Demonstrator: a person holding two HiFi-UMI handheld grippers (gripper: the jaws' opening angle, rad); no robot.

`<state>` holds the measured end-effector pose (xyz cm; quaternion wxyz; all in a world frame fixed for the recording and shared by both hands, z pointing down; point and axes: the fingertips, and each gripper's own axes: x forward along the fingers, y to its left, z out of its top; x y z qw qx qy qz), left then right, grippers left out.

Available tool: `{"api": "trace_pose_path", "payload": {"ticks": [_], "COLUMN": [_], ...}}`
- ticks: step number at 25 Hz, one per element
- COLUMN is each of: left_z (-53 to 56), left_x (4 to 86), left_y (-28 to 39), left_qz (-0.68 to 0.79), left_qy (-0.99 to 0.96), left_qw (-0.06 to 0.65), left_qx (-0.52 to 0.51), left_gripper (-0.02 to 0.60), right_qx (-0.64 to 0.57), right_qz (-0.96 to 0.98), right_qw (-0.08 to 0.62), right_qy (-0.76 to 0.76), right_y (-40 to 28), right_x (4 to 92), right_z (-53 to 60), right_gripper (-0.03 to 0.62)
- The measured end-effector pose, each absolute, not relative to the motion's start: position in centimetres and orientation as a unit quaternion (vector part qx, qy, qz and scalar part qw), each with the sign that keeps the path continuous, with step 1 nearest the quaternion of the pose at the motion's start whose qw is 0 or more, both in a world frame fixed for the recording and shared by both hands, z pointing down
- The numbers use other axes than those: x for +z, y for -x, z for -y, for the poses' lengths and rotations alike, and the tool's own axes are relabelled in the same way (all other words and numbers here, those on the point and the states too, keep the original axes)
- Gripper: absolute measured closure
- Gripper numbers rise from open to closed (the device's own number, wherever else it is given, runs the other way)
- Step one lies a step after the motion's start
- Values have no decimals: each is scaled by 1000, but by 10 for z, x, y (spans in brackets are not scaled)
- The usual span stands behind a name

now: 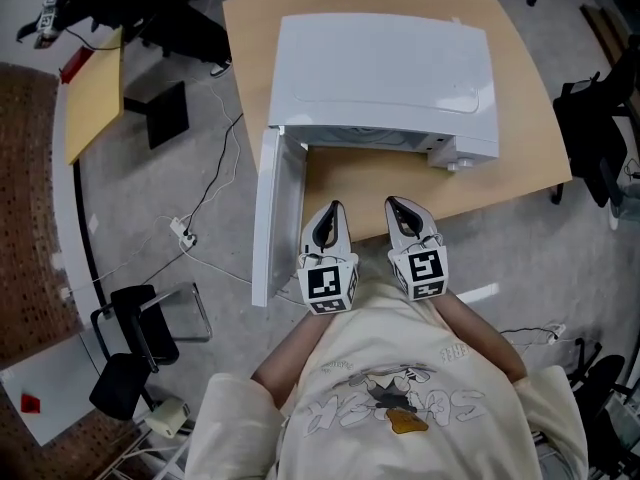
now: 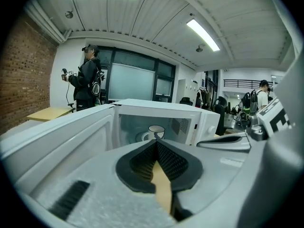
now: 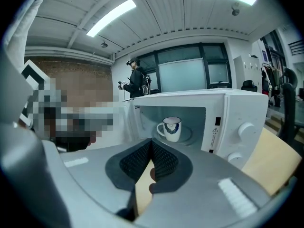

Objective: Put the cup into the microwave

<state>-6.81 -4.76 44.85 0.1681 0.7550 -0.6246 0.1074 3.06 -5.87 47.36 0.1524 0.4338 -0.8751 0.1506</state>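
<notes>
Cup (image 3: 171,128): upright inside microwave (image 1: 385,78), at 12 o'clock from both grippers; placement appears done. Left gripper (image 1: 333,211), right gripper (image 1: 393,206): jaws pressed together, empty, well apart from cup. Door (image 1: 268,218): open at 9 o'clock (closing probably remains).

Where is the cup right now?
The cup stands inside the open microwave, left of its knobs, straight ahead in the right gripper view.

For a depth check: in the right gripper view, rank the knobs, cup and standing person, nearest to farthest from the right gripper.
1. Knobs, front panel, right.
2. Cup, inside the microwave, centre.
3. Standing person, far background, upper left.
</notes>
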Motion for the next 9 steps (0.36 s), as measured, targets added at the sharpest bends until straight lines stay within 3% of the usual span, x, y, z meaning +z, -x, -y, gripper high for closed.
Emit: {"api": "trace_pose_path", "payload": {"ticks": [9], "left_z": [48], "left_x": [449], "left_y": [65], "left_qz": [607], "left_qy": [-769], "left_qw": [168], "left_qx": [109], "left_gripper": [578], "right_qx": [152], "right_qz": [871], "right_qw": [154], "right_qy": [-442], "right_y": [-27], "right_x": [474], "right_z": [59], "right_gripper": [589]}}
